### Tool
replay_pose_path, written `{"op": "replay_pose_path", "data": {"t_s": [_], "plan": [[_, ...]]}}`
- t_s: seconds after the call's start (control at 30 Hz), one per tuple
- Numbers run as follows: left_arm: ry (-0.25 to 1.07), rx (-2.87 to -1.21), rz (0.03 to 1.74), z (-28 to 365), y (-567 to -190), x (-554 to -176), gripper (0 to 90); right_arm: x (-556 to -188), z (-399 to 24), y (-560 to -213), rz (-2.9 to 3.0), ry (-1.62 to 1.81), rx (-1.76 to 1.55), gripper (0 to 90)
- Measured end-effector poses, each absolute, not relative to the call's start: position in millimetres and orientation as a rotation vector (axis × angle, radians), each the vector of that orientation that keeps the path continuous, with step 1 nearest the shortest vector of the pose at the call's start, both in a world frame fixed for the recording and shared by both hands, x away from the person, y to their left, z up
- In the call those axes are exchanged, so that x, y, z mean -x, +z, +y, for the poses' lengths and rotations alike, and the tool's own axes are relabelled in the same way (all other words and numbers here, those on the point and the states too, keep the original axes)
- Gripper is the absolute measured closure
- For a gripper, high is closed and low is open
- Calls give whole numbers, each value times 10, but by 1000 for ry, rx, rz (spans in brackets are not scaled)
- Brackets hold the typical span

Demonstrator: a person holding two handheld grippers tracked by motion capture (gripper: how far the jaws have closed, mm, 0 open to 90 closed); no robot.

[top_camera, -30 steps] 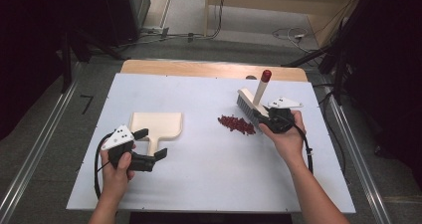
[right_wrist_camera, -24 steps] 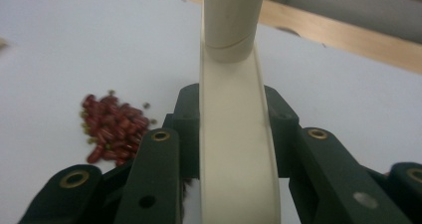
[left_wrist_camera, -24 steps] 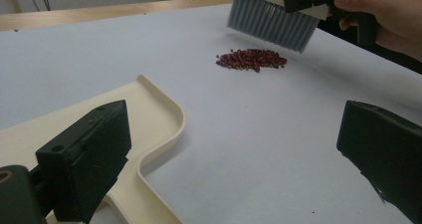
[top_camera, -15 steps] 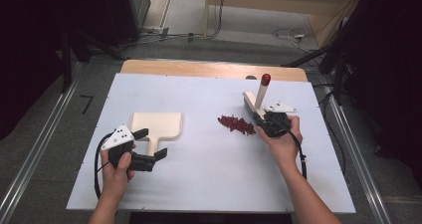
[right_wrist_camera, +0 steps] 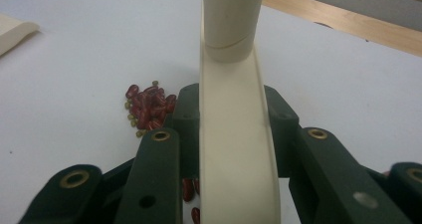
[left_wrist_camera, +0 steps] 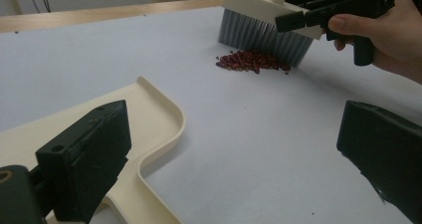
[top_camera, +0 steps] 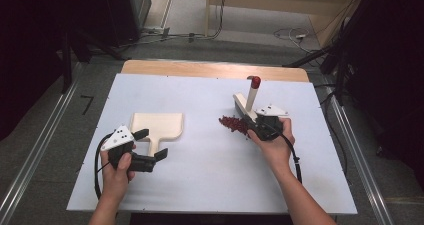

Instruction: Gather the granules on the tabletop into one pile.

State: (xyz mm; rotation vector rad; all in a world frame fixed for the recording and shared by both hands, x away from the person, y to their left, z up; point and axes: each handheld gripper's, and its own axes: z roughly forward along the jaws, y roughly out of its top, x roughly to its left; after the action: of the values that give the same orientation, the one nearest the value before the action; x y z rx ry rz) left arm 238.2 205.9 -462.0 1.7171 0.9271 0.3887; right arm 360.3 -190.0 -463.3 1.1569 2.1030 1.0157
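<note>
My right gripper (top_camera: 256, 121), pinching the brush (top_camera: 246, 106), had just edged leftward, bristles meeting the beans (top_camera: 233, 124) ahead.

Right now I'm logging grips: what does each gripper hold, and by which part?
The right gripper clamps the brush by its cream head. The left gripper is open, holding nothing.

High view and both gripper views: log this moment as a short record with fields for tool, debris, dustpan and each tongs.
tool: cream brush with red-tipped handle, bristles on the table beside the beans
debris: small pile of red beans on the white table
dustpan: cream dustpan, flat, apart from the beans
right tongs: shut on the brush
left tongs: open, over the dustpan handle, not gripping it
</note>
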Motion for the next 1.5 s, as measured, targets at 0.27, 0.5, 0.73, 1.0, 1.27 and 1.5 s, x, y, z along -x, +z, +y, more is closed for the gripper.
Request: {"op": "replay_pose_path", "data": {"t_s": [0.27,0.5,0.73,1.0,1.27,1.5], "plan": [[387,-1719,927,2055,-4620,-2382,10,-3604,-1938,-4618,2152,1068,-1094,655],[388,-1721,926,2057,-4623,-2384,10,-3608,-2027,-4560,2189,1096,-1003,655],[387,-1721,926,2052,-4627,-2388,10,-3541,-2199,-4408,2249,1227,-884,655],[385,-1724,925,2035,-4625,-2387,10,-3403,-2112,-4516,2536,1319,-602,655],[387,-1721,927,2052,-4627,-2387,10,-3570,-2091,-4624,2537,1275,-600,655],[387,-1719,926,2054,-4623,-2387,11,-3654,-2115,-4632,2485,1261,-645,655]]}}
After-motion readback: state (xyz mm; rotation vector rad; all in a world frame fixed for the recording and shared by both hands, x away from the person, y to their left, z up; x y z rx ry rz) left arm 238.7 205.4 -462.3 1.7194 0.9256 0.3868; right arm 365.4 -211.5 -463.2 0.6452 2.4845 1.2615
